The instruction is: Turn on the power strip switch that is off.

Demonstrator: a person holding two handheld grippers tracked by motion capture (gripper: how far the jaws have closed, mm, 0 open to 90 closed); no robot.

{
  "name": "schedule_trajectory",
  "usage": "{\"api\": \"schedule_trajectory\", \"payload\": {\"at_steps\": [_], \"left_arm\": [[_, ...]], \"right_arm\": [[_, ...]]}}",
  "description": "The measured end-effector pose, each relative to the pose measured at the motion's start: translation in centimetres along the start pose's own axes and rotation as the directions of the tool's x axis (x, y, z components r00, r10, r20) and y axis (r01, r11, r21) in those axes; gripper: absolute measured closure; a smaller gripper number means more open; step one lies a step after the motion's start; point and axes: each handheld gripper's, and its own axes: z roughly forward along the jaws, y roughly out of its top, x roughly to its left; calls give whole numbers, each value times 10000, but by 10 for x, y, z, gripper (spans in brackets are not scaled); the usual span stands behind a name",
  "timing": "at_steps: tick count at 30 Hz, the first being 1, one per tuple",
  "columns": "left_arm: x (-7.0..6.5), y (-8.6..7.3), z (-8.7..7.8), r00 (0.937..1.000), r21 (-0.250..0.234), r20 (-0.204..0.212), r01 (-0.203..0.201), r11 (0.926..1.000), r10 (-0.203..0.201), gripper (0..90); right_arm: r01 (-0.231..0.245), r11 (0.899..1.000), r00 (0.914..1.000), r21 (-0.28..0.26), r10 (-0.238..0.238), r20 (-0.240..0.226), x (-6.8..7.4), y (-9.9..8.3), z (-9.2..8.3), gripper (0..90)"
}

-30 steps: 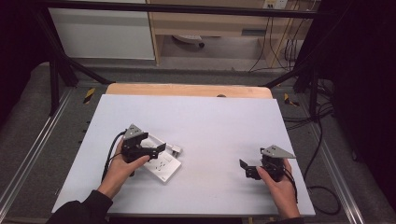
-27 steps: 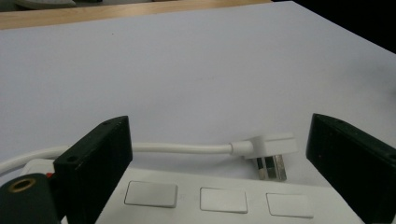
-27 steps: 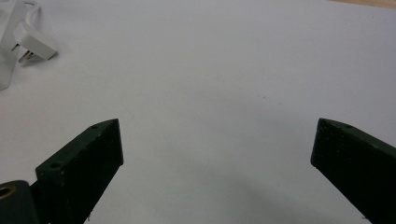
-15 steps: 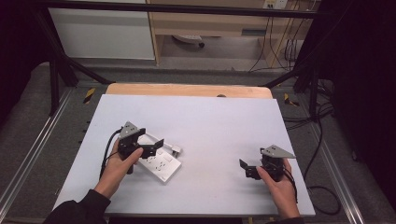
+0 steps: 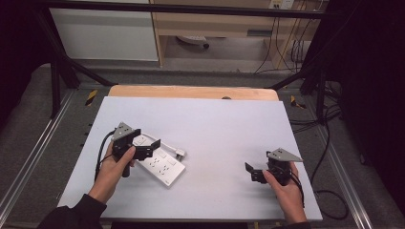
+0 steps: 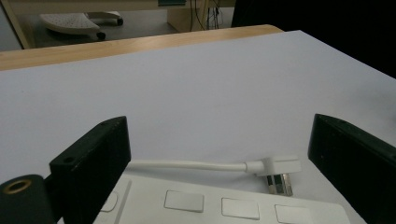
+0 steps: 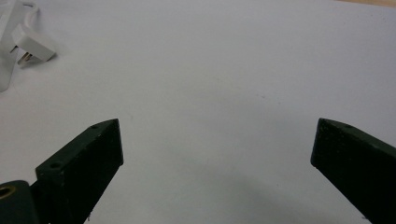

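Note:
A white power strip (image 5: 161, 165) lies flat on the left half of the white table top (image 5: 219, 124). Its short white cable loops round to a plug (image 5: 180, 153) resting beside it. My left gripper (image 5: 152, 149) hovers over the strip's far end, open, with nothing between its jaws. In the left gripper view the strip (image 6: 224, 207) and the plug (image 6: 276, 168) lie just ahead, between the wide-open jaws of my left gripper (image 6: 219, 123). My right gripper (image 5: 253, 172) is open low over bare table at the right front. In the right gripper view the plug (image 7: 32, 49) lies far off.
A wooden strip (image 5: 191, 91) runs along the table's far edge. Metal rails (image 5: 38, 143) flank both sides, and black cables (image 5: 329, 143) hang off the right side onto the floor. A pale cabinet (image 5: 105, 33) stands beyond the table.
My left gripper has drawn back a little to the left over the power strip, still open. The right gripper has stayed put.

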Motion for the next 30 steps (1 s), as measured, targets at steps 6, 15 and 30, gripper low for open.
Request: {"api": "schedule_trajectory", "payload": {"at_steps": [6, 15, 30], "left_arm": [[2, 5, -15, 10000, -138, 8, -37, 9999, 37, 58], [5, 7, -38, 9997, -125, -147, -178, 9998, 176, 58], [19, -1, -78, 9988, -277, -475, -145, 9995, 132, 58]], "right_arm": [[-12, 10000, 10000, -4, 12, -7, 0, 0, 0, 27], [-32, 10000, 10000, -22, 32, 9, 0, 0, 0, 27], [-59, 10000, 10000, 0, 59, 42, 0, 0, 0, 27]]}}
